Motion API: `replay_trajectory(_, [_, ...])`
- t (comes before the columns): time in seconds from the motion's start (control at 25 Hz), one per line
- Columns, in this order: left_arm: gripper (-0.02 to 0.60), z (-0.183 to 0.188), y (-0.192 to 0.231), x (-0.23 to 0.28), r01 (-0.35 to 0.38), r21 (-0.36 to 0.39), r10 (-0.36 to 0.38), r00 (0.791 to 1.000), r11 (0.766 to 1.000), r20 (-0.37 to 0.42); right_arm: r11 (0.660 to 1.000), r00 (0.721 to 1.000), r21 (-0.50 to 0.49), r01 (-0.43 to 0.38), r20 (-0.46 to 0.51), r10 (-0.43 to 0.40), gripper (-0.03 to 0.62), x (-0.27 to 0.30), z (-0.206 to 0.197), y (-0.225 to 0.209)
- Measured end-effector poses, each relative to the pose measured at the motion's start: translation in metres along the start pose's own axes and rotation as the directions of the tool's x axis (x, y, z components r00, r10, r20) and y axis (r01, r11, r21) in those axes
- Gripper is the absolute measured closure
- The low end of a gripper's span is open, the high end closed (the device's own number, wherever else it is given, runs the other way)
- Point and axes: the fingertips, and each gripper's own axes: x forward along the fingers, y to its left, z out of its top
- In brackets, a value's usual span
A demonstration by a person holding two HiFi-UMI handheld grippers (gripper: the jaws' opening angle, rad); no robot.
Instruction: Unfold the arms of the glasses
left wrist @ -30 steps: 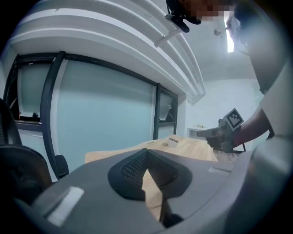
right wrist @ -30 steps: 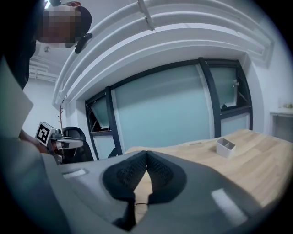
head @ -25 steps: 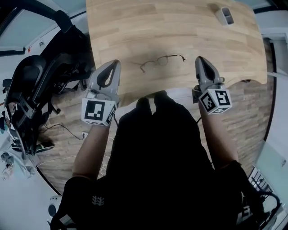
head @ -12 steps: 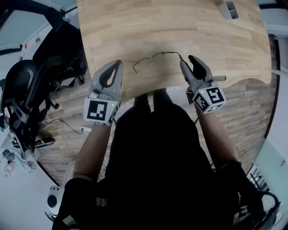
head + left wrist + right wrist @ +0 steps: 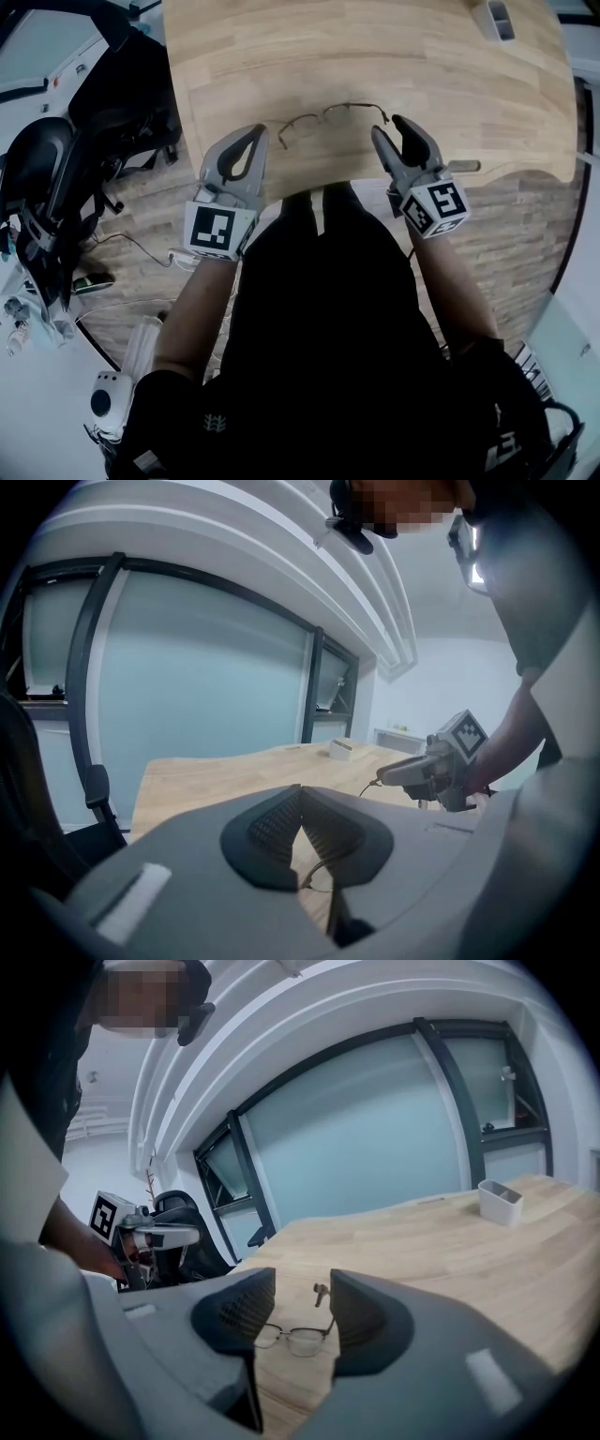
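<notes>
— Starting with the biggest thing: what fills the top of the head view?

— Your wooden table [image 5: 375,56], spread across the upper half of the frame. A dark office chair [image 5: 56,187] stands off it at the left edge.

— And the two tools in my hands?

— Your left gripper [image 5: 253,136] sits left of centre, over the table's near edge. Its jaws are pressed together with nothing between them. Your right gripper [image 5: 389,131] sits right of centre at about the same height in the frame. Its jaws have just been opening and now stand spread wide.

— Is anything caught in the right one?

— No. Neither pad presses on anything. In the right gripper view you only see the frame through the gap, lying on the wood just beyond the tips.

— So where is it exactly?

— The glasses [image 5: 328,117] lie flat on the table at the centre of the head view, close to the near edge and between your two grippers. Their right end is just beside the right jaws' tips, and their left end is near the left gripper.

— Anything smaller?

— A small white container [image 5: 497,17] stands in the upper right corner, well apart from the glasses.
</notes>
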Motion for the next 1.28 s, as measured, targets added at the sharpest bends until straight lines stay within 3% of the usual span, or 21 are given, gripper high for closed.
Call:
replay_trajectory(0.68, [0.575, -0.011, 0.005, -0.016, -0.037, -0.012, 0.037, 0.999, 0.999, -0.005, 0.999, 0.999, -0.003, -0.046, -0.018, 0.046, 0.421, 0.012, -0.001, 0.014])
replay_trajectory(0.92, [0.574, -0.029, -0.001, -0.015, -0.024, -0.009, 0.024, 0.999, 1.0, -0.045, 0.998, 0.998, 0.002, -0.057, -0.019, 0.057, 0.421, 0.014, -0.001, 0.017])
replay_trajectory(1.12, [0.575, -0.042, -0.013, -0.008, -0.006, -0.025, 0.005, 0.998, 1.0, -0.066, 0.993, 0.993, 0.018, -0.117, -0.02, 0.117, 0.421, 0.016, -0.001, 0.032])
replay_trajectory(1.28, [0.575, -0.049, -0.021, 0.002, 0.011, -0.034, -0.013, 0.997, 0.999, -0.078, 0.969, 0.969, 0.049, -0.244, -0.016, 0.245, 0.421, 0.017, -0.001, 0.056])
